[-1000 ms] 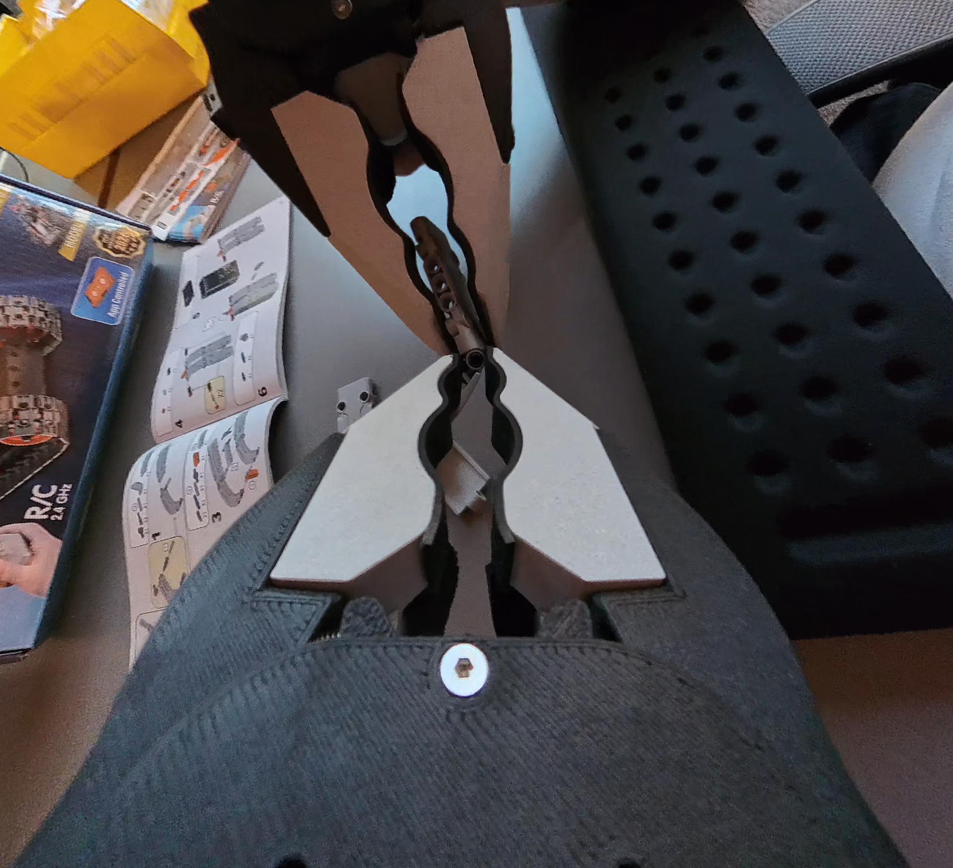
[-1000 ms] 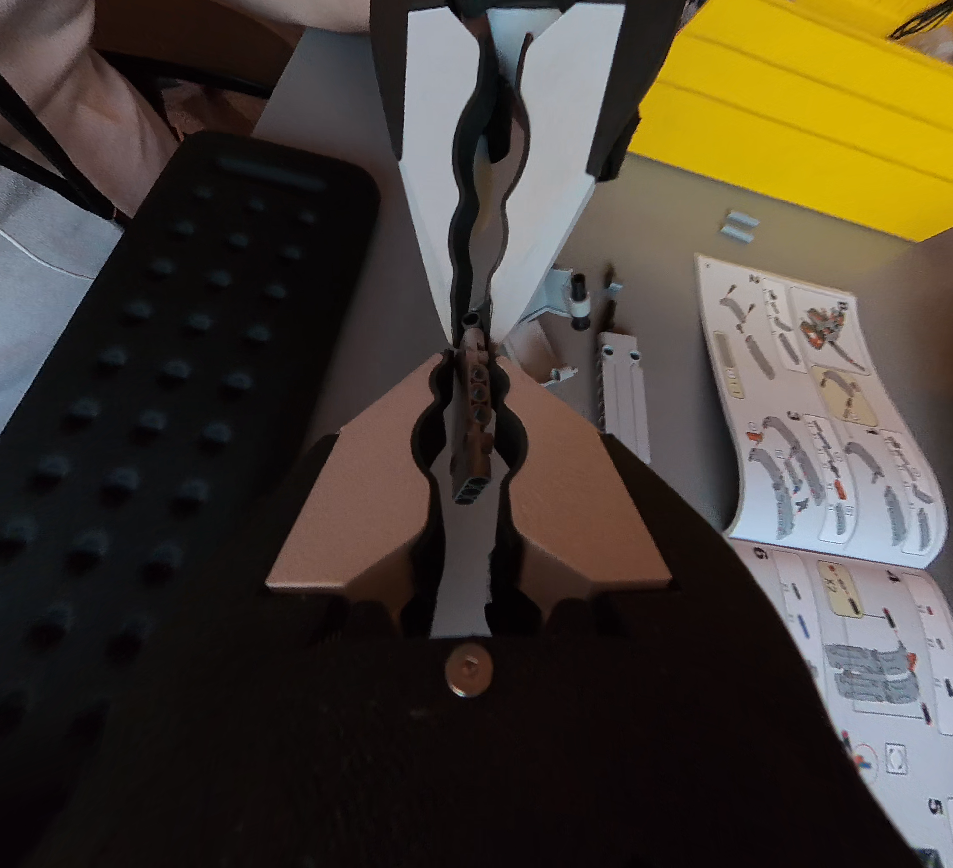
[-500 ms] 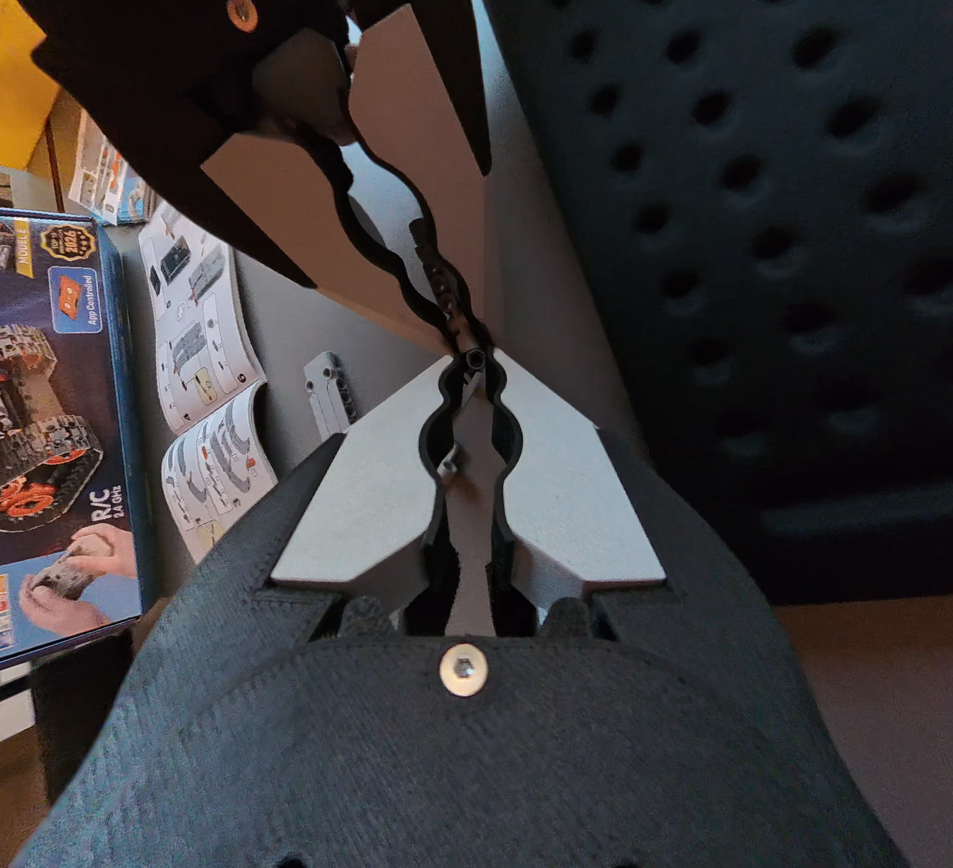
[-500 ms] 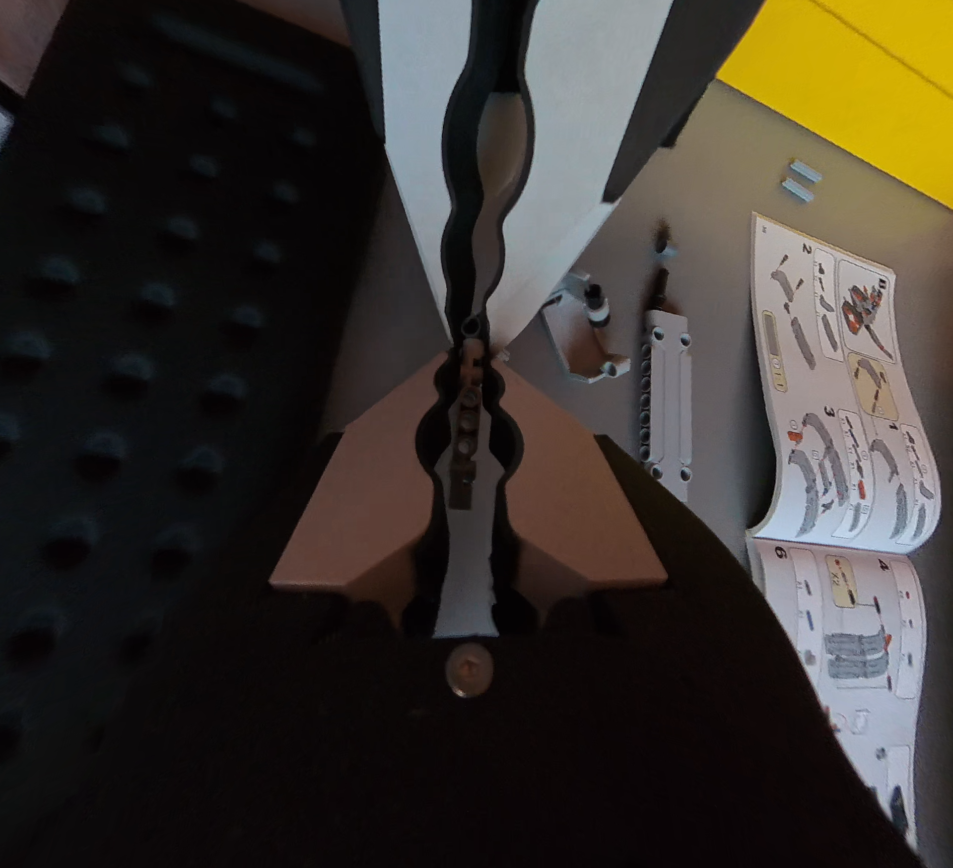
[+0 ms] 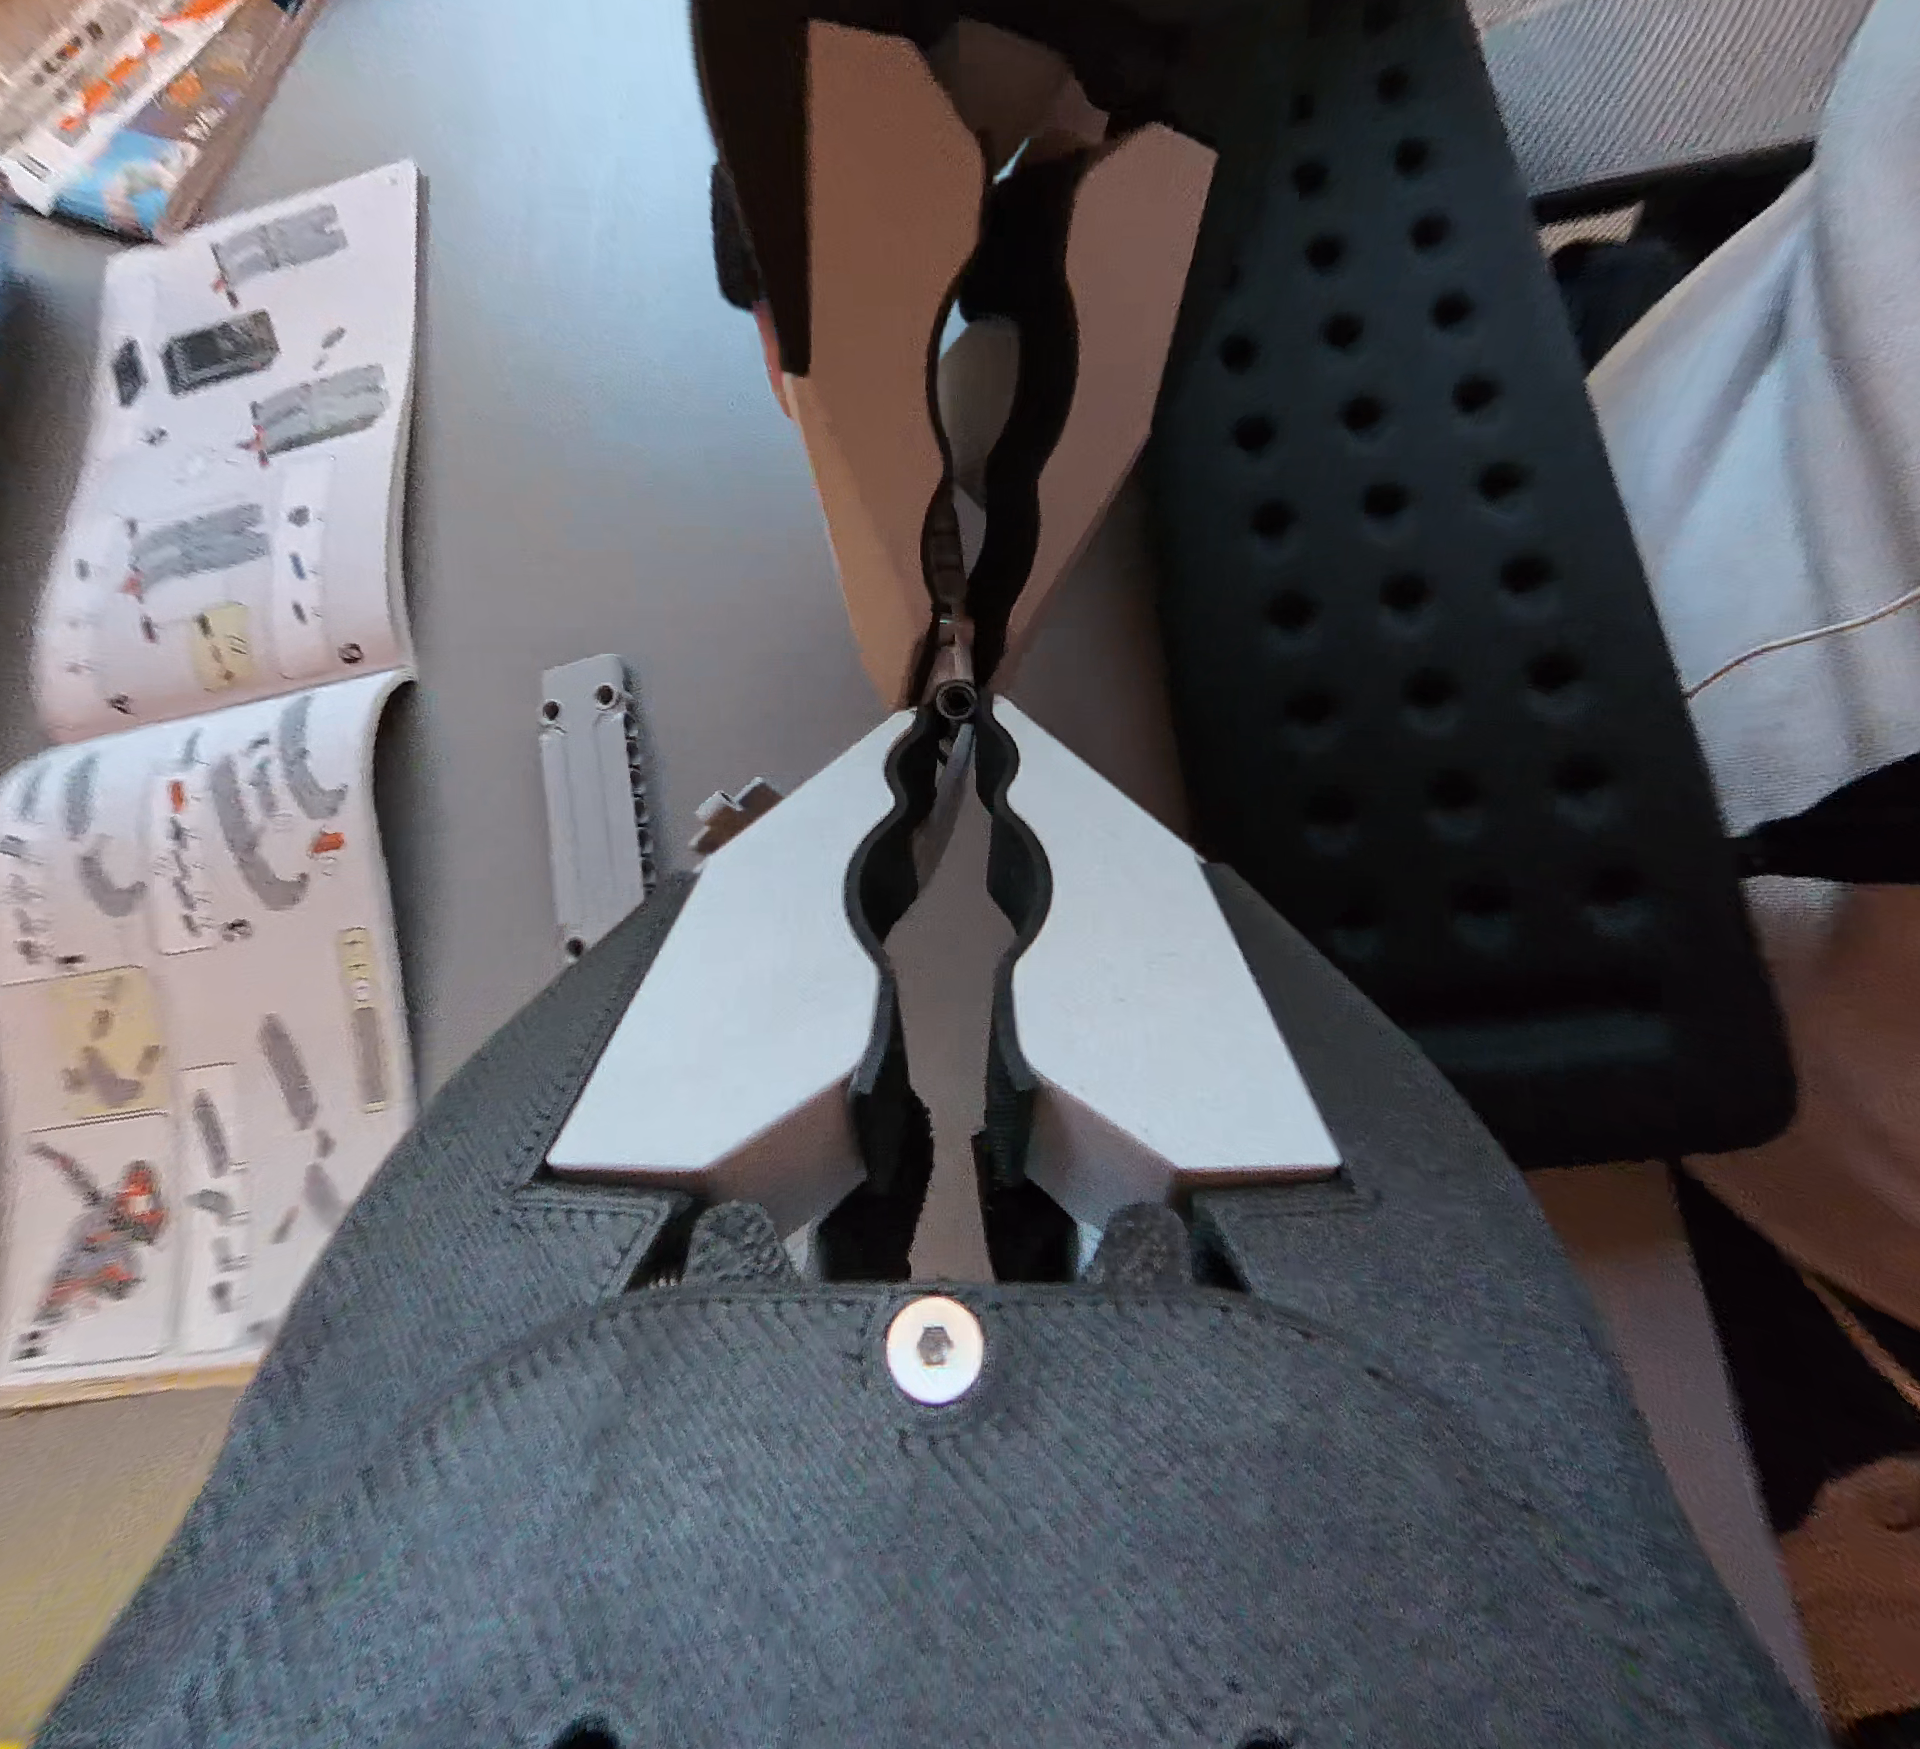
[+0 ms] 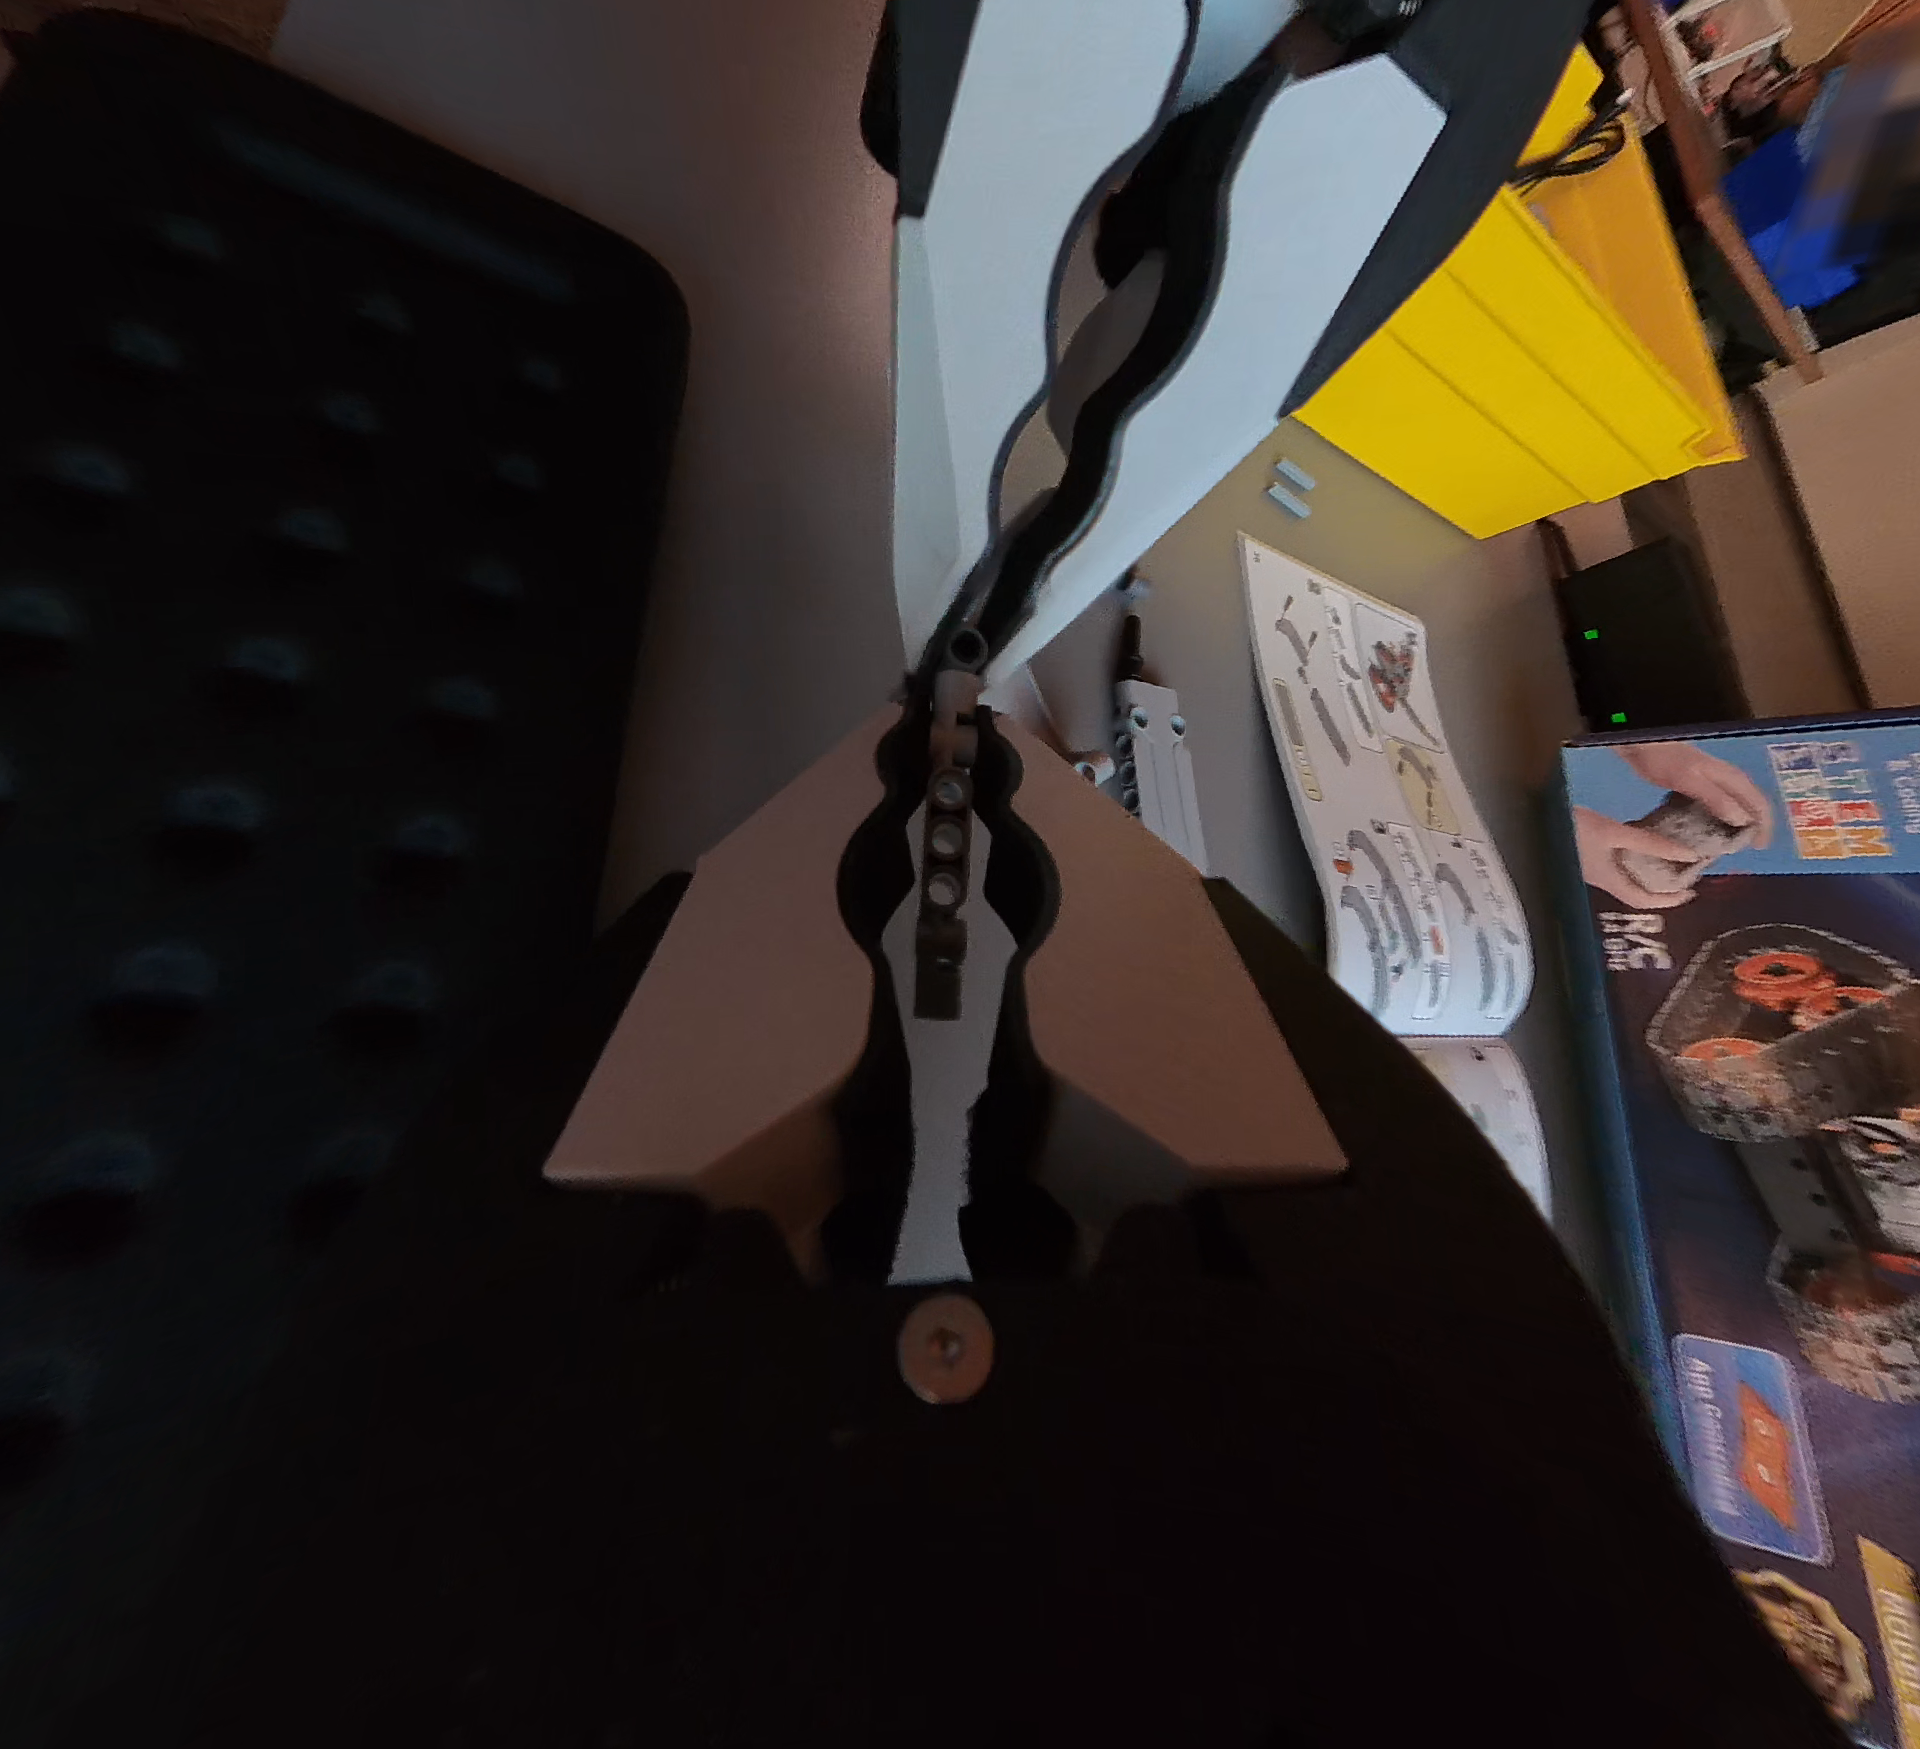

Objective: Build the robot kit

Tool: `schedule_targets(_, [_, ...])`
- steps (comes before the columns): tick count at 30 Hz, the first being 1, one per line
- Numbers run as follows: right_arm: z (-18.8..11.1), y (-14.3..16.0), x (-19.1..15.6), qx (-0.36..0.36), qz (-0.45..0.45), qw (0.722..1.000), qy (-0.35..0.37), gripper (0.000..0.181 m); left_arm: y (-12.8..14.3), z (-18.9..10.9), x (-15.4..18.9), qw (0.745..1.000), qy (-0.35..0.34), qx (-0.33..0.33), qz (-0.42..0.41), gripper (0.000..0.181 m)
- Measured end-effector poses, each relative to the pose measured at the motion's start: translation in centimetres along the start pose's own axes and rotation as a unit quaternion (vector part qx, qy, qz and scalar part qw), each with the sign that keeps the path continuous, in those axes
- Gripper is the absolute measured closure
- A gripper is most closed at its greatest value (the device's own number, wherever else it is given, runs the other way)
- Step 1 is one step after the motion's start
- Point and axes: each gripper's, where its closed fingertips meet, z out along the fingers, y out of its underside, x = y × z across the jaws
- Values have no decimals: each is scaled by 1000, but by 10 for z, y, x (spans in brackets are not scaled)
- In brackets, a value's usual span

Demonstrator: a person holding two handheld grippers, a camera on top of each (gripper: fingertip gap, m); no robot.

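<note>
We see right gripper (image 6: 951,723) clenched on holed beam (image 6: 943,878) – long axis along fingers; left gripper (image 5: 954,712) tip-to-tip, apparently pinching small pin (image 5: 952,698) at beam's far end.

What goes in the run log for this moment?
left gripper: shut on dark pin | right gripper: shut on holed beam | tips meeting

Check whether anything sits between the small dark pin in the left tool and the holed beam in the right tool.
Nothing visible does. The left tool, shut on the small dark pin, meets the right tool, shut on the holed beam, tip to tip; the pin appears to touch the beam's end. The loose grey beam lies aside on the table.
</note>
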Motion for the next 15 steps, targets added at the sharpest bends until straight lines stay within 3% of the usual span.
schedule_targets(9, [-5,-10,3,10,-77,996,47,174,-8,-8,9,978,111,53,-169,175])
schedule_targets(15, [-6,-21,5,22,-88,994,66,175,-14,-19,14,914,233,103,-317,175])
